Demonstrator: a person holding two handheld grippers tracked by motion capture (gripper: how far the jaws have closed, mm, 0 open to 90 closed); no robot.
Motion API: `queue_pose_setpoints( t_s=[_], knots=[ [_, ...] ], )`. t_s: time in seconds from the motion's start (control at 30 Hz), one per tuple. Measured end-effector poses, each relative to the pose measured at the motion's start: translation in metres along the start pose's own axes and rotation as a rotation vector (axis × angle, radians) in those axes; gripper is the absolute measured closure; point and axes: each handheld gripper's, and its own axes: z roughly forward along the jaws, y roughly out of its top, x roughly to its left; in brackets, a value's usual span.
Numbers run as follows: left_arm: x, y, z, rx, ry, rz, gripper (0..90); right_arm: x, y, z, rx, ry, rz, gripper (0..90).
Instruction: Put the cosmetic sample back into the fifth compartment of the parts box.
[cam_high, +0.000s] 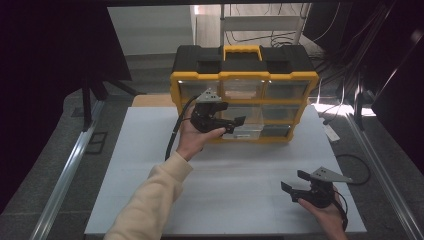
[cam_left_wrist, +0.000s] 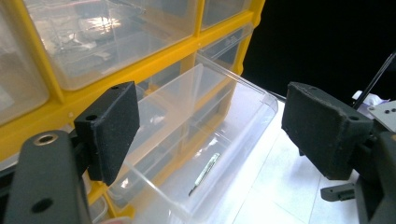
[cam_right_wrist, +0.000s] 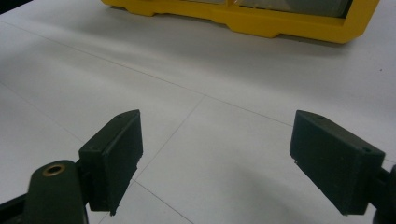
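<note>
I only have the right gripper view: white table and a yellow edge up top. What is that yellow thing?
Observer: A yellow and black parts organiser with clear drawers, standing at the far side of the table.
Operator: Any drawer open?
Observer: Yes, one clear drawer is pulled out in front of the left tongs.
Operator: Anything inside it?
Observer: A thin, stick-like item lies on the drawer floor; I cannot tell what it is.
Operator: Left tongs gripping anything?
Observer: No, they are open, with the drawer seen between the jaws. The right tongs are open too.
</note>
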Motion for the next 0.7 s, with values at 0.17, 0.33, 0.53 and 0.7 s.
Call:
queue_pose_setpoints(
  t_s=[0.17, 0.33, 0.53, 0.7],
  knots=[
    [-0.002, -0.007, -0.013, 0.009, 0.028, 0.001, 19.7, 0.001, 0.001, 0.003, 0.005, 0.013, -0.006, 17.5],
    [-0.005, -0.015, -0.029, -0.010, 0.044, 0.012, 19.5, -0.001, 0.001, 0.005, 0.006, 0.021, -0.004, 17.4],
    [-0.014, -0.025, -0.048, -0.016, 0.048, 0.037, 19.1, 0.000, 0.002, 0.004, -0.004, 0.023, 0.001, 17.5],
    [-0.018, -0.032, -0.060, -0.023, 0.042, 0.032, 18.4, 0.000, 0.002, 0.007, 0.006, 0.026, -0.005, 17.5]
  ],
)
